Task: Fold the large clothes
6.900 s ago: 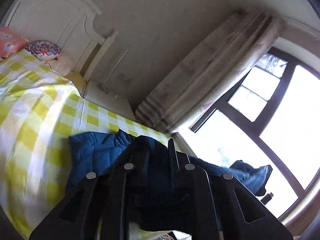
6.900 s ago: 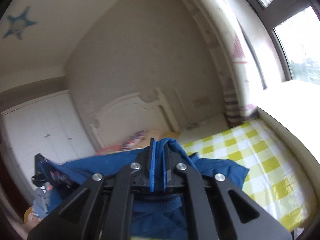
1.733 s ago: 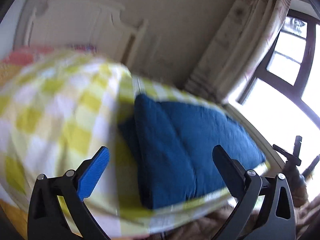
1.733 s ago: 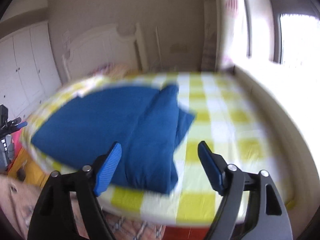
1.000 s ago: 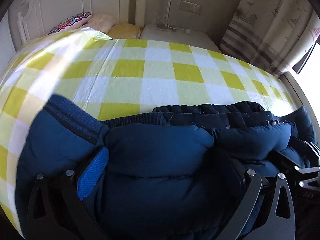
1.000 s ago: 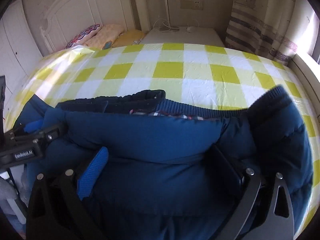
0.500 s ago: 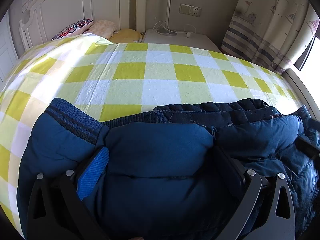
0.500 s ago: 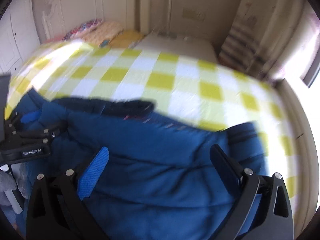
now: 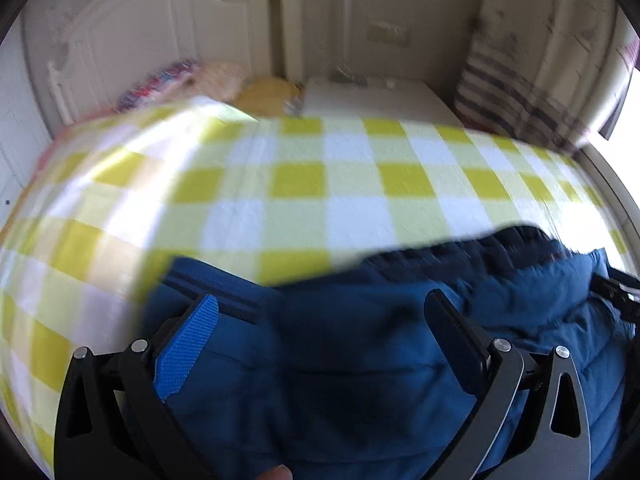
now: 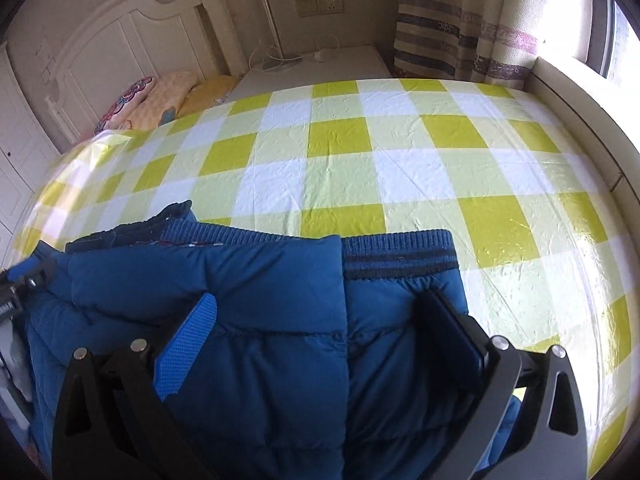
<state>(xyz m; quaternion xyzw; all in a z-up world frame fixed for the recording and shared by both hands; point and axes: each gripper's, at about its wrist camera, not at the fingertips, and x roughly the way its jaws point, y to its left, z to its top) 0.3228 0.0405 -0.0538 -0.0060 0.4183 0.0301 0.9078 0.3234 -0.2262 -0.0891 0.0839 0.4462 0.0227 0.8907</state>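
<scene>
A blue padded jacket (image 10: pixel 256 320) lies folded at the near edge of the bed with the yellow-and-white checked sheet (image 10: pixel 340 160). Its ribbed hem (image 10: pixel 396 252) faces the far side. My right gripper (image 10: pixel 320 320) is open, its jaws spread wide just above the jacket's right half. In the left wrist view, which is blurred, the jacket (image 9: pixel 352 360) fills the bottom, and my left gripper (image 9: pixel 320 320) is open over its left half. The left gripper also shows at the left edge of the right wrist view (image 10: pixel 24 280). Neither gripper holds cloth.
A white headboard (image 10: pixel 120 40) and several pillows (image 10: pixel 160 100) stand at the far left. A white bedside table (image 10: pixel 320 64) with cables, a wall socket (image 10: pixel 320 4) and a striped curtain (image 10: pixel 460 20) are at the back. A window ledge (image 10: pixel 580 92) runs along the right.
Both grippers let go of the jacket and opened earlier. In the last second both pulled back a little over the folded jacket; the left camera is moving and blurred.
</scene>
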